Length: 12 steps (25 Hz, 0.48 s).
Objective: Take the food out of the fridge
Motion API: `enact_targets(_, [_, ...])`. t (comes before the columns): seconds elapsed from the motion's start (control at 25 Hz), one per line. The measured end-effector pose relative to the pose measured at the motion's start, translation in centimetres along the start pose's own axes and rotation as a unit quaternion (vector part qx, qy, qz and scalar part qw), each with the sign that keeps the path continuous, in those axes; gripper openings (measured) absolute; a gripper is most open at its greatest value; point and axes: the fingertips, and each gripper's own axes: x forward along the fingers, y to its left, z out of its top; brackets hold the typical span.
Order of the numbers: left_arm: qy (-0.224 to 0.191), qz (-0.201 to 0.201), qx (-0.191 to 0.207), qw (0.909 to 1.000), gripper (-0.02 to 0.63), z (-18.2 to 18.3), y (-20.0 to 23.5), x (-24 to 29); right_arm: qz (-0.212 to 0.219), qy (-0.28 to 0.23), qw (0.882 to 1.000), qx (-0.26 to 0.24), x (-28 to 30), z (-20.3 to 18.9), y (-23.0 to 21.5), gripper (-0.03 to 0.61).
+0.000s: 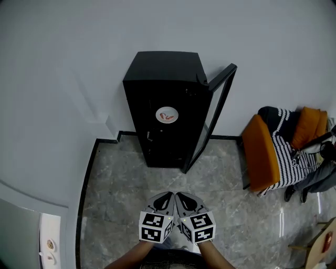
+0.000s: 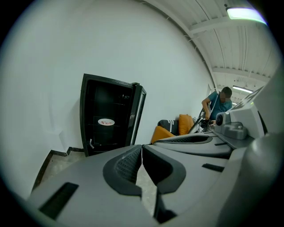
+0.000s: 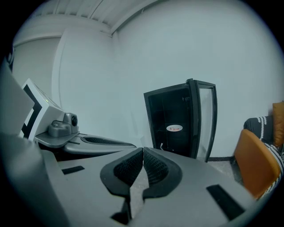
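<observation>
Grey marble floor (image 1: 121,184), black skirting, pale walls, no worktop involved. Nearest are the left gripper (image 1: 167,196) and right gripper (image 1: 181,196), side by side low in front of the person and both aimed at the fridge. Left fingers (image 2: 127,165) and right fingers (image 3: 129,165) are pressed fully together with nothing between them, probably carried closed for the approach. Well ahead, the black fridge (image 1: 165,105) stands against the wall with its glass door (image 1: 218,113) swung open to the right, so access is ready. Food (image 1: 167,115) is a pale round plate with something red on it. It sits on a middle shelf inside, well apart from both grippers, so nothing is out yet. An orange armchair (image 1: 260,152) stands right of the fridge. The left gripper view alone shows a person in teal (image 2: 219,104) bending beyond the chair, plus a ceiling light (image 2: 246,13). Only the head view shows the floor gap to the fridge.
</observation>
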Motion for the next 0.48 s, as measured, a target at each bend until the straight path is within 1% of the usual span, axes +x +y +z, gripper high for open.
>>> enact_targets(0.28, [-0.019,-0.006,-0.008,0.9998,0.02,2.6,4.1,0.6,-0.007,0.0,1.0,-0.011,3.8,2.4,1.0,0.021])
enact_targets(0.48, [-0.027,-0.005,-0.01,0.9996,0.02,4.0,5.9,1.1,-0.009,-0.002,1.0,-0.019,5.5,3.7,1.1,0.021])
